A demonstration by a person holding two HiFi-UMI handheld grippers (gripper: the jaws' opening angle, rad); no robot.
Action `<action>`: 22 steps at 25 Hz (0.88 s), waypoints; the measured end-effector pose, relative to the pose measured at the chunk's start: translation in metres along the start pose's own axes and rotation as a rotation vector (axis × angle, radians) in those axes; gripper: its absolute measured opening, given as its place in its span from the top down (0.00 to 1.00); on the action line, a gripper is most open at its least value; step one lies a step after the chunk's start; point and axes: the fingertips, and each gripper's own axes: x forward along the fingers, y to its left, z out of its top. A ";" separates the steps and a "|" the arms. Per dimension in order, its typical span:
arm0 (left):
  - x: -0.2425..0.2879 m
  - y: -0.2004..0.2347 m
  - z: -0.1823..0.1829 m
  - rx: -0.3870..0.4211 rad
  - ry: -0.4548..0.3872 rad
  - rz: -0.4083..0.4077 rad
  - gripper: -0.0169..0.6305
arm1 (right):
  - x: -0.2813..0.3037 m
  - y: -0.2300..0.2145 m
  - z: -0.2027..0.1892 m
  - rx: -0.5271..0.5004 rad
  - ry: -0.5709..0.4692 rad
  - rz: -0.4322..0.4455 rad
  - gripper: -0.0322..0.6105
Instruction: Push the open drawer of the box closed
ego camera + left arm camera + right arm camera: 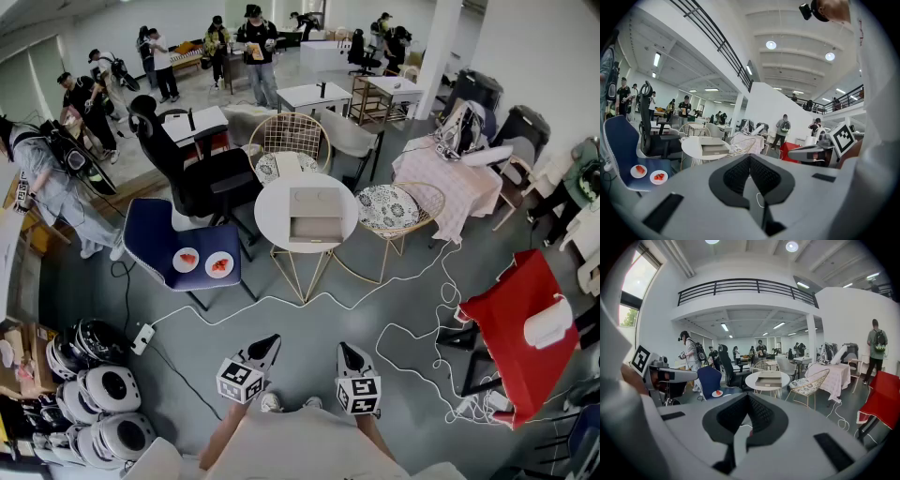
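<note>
Far left in the head view there's a heap of white helmets (103, 403) on the floor, with a power strip (142, 337) near them. Next over is a navy chair (155, 234). On its seat sit a small plate (186, 260) and a second plate (218, 264), both holding something red. A black office chair (202, 178) stands right behind it.

The left gripper (270, 342) is held low, close to the person's body, over the grey floor. Its own view shows the jaws pressed together at the tip with nothing between them.

The box (316, 202) sits in the middle of a round white table (272, 220) on gold wire legs, well apart from both grippers. Its drawer (315, 230) is pulled out toward the person and looks empty inside. Both gripper views point roughly at the table, with the box small in the distance.

The right gripper (344, 349) is just beside the left one, also low and pointing forward. Same deal: jaws closed tight, holding nothing.

Right of the table there's a wire chair with a patterned cushion (394, 208), then a table under a pink checked cloth (450, 187). A white cable (412, 272) snakes over the floor toward a red chair (511, 319) at the far right.
</note>
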 end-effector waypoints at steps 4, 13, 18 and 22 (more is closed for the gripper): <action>-0.001 -0.002 -0.002 -0.003 0.001 -0.003 0.95 | -0.001 0.000 -0.002 0.001 -0.002 -0.001 0.93; -0.003 -0.001 -0.002 -0.008 -0.002 0.007 0.95 | 0.001 0.005 -0.003 -0.003 0.001 0.022 0.93; -0.005 -0.003 -0.004 -0.010 -0.001 0.013 0.96 | -0.002 0.015 -0.003 0.010 -0.016 0.090 0.93; -0.003 -0.006 -0.003 -0.011 -0.004 0.019 0.95 | -0.002 0.024 -0.004 -0.008 -0.005 0.157 0.93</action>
